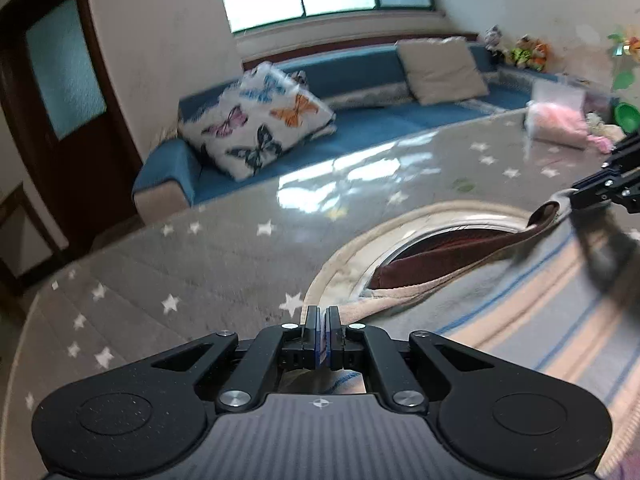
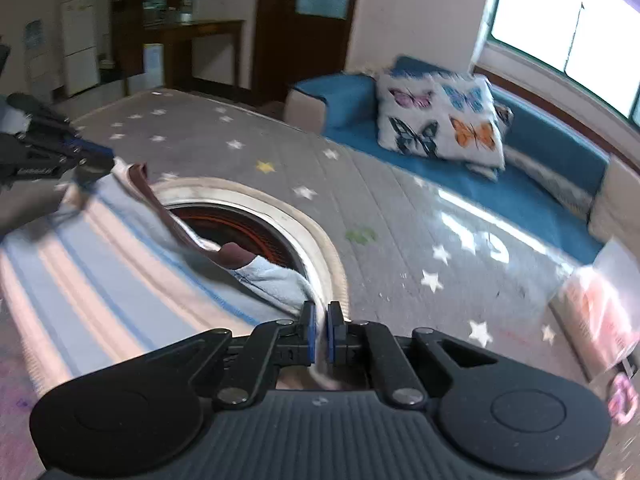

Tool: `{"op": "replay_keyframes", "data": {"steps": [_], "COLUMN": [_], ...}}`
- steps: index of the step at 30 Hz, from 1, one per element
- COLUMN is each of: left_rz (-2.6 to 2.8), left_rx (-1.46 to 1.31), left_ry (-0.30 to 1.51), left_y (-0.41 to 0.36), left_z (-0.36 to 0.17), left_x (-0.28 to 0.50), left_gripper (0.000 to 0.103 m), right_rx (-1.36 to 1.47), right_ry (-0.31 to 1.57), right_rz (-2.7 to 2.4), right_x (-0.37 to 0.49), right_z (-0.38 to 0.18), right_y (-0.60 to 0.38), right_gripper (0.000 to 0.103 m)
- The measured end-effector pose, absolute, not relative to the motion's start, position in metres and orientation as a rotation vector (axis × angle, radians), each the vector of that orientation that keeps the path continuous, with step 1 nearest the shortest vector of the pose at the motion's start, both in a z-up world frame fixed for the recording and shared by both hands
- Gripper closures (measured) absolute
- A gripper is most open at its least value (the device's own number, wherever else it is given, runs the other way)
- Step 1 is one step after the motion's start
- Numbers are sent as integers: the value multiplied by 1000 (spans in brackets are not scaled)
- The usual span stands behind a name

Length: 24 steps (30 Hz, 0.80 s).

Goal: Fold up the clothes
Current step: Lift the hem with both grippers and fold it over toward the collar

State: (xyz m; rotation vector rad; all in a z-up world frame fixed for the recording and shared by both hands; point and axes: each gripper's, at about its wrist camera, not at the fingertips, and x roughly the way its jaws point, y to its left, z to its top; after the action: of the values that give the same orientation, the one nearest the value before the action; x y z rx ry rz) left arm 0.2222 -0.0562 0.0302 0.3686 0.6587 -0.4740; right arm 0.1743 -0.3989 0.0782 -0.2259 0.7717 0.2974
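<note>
With the left gripper [image 1: 322, 314] and right gripper [image 2: 320, 310] each pinching an edge of the striped garment [image 2: 100, 256] stretched above the star-patterned mat [image 2: 380, 200], keep tension equal and lower both edges level.

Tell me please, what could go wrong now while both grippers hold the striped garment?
1. The right gripper pinches only a thin edge of the striped garment; it may slip out.
2. The left gripper also grips near an edge.
3. Both views are blurred, so fast motion could drag the cloth across the star-patterned mat.
</note>
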Motion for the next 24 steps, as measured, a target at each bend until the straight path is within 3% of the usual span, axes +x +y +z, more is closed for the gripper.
{"op": "replay_keyframes", "data": {"steps": [7,18,24], "left_rz": [-378,-406,-470], "left_rx": [372,225,209], "left_ry": [696,653,728], "left_y": [-51,-41,-61], "left_z": [12,44,25], "left_x": [229,199,207], "left_gripper": [96,96,96], "right_rx": [-84,-12,45], "right_ry": [686,763,770], "right_rz": [219,268,215], "right_x": [180,155,168], "right_z": [77,54,46], "right_y": [-417,-413,-427], "right_gripper": [88,88,88]}}
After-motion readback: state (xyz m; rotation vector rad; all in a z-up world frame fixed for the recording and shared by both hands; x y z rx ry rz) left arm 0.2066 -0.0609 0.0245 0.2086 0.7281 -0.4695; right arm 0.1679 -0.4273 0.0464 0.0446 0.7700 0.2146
